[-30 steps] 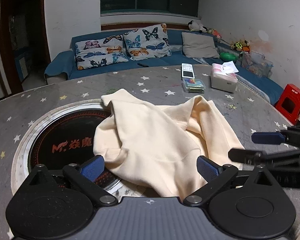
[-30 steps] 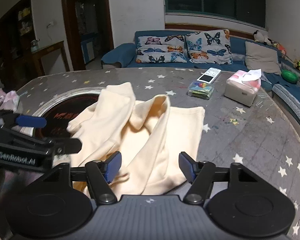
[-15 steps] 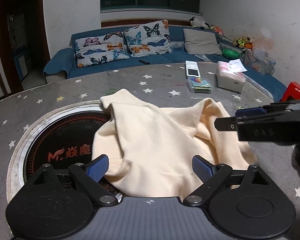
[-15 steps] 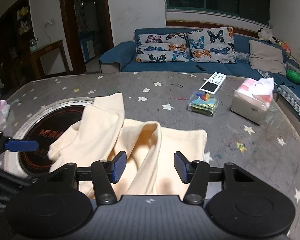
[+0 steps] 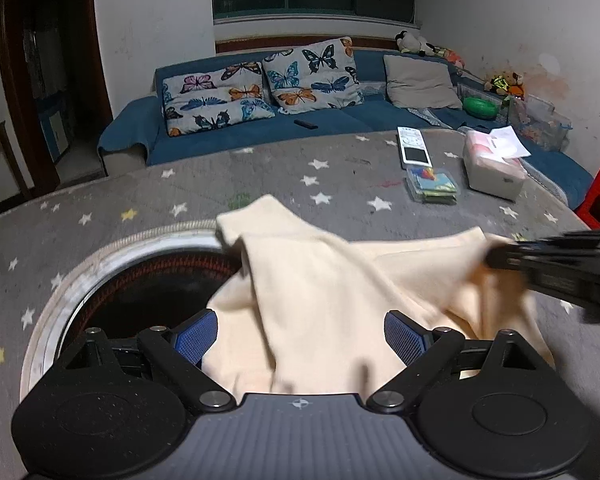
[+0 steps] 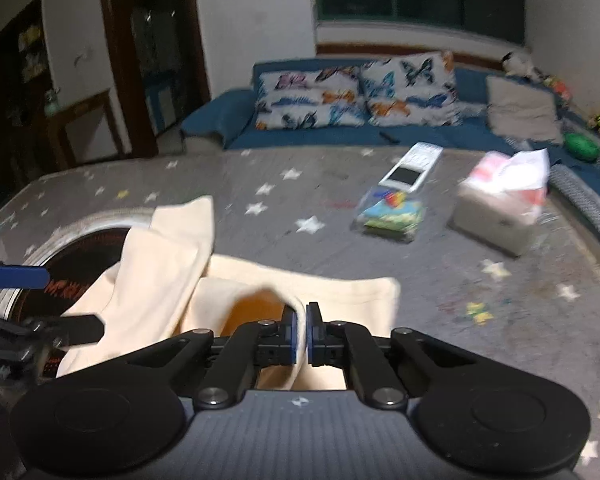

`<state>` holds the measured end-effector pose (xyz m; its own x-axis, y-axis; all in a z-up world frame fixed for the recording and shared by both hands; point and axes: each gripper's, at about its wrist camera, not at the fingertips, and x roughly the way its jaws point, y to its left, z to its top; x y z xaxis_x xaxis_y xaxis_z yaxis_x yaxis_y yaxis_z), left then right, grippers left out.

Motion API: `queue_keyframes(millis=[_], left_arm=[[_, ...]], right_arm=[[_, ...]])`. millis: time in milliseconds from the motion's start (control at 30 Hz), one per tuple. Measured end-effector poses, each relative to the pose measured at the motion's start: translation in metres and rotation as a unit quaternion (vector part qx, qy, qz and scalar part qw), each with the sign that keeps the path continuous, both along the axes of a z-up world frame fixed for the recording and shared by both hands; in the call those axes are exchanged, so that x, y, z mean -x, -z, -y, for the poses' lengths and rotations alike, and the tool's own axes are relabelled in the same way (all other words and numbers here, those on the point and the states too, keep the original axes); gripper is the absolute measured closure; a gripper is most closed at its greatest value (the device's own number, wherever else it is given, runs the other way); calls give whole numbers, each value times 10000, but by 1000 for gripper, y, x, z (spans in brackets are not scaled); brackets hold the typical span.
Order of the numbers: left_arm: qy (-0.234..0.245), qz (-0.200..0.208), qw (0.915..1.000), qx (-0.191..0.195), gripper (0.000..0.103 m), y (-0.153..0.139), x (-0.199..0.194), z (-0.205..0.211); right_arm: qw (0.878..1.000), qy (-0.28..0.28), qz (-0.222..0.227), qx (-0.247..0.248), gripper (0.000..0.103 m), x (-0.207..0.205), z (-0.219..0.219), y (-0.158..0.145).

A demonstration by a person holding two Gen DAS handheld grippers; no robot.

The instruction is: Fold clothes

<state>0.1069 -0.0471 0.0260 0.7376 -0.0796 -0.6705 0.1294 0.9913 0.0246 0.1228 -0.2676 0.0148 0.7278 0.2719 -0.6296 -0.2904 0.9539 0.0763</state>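
cream garment (image 5: 332, 304) is found crumpled on the grey star-printed table (image 5: 340, 176), its left part draped over the dark round inset (image 5: 148, 280) with its pale ring. a fold of the cloth is clamped between the blue pads of the right gripper (image 6: 302, 334), whose jaws are drawn together with only the thickness of the fabric between them; the edge is seen to rise in a soft loop just ahead of the pads, so it is judged that this edge is being taken up in order to be pulled out or laid over. the left gripper (image 5: 300, 334) is held with its jaws wide apart, the bulk of the cloth lying between and beneath the pads, and nothing is pinched by it; it is judged to be placed there so that a second hold can be taken. the garment is seen as pale, thick and soft, heaped in broad uneven folds, with one flat corner pointing toward the far side of the table. no neat fold is shown yet. a tissue box (image 6: 500, 216), a remote (image 6: 414, 166) and a small clear box (image 6: 392, 216) are set well apart from the cloth, toward the blue sofa (image 5: 260, 136).
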Motion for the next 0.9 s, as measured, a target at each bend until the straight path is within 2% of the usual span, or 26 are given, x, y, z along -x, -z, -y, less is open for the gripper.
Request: queue_keyframes(millis=[233,400,467,567,733,833,900], left_arm=[[65,189,9997,-141,11,-7,-42,14],[-40,136,9997,-198,14,3,-80,18],[-134,88,9997,-179,16,10,-96,17],[-358,-160,9992,-98,19,23,-120,12],[-601,-515,9968,-144,27,46,-146,8],[-607,-528,9967,42,30,51,-149,4],[-567,-489,9971,97,39,51,-149,2]], right_arm=[[9963,808,276,-99,100,33,55,-16],[9870,1579,253,-176,100,71,100,-13],[9839,1774,103,-184,99,87,114,-4],[9808,1930,-148,-232,94,103,128,8],[9793,1996,-205,-278,81,114,137,13],[9806,1938,-147,-242,78,114,137,11],[9819,1877,-107,-219,72,114,135,9]])
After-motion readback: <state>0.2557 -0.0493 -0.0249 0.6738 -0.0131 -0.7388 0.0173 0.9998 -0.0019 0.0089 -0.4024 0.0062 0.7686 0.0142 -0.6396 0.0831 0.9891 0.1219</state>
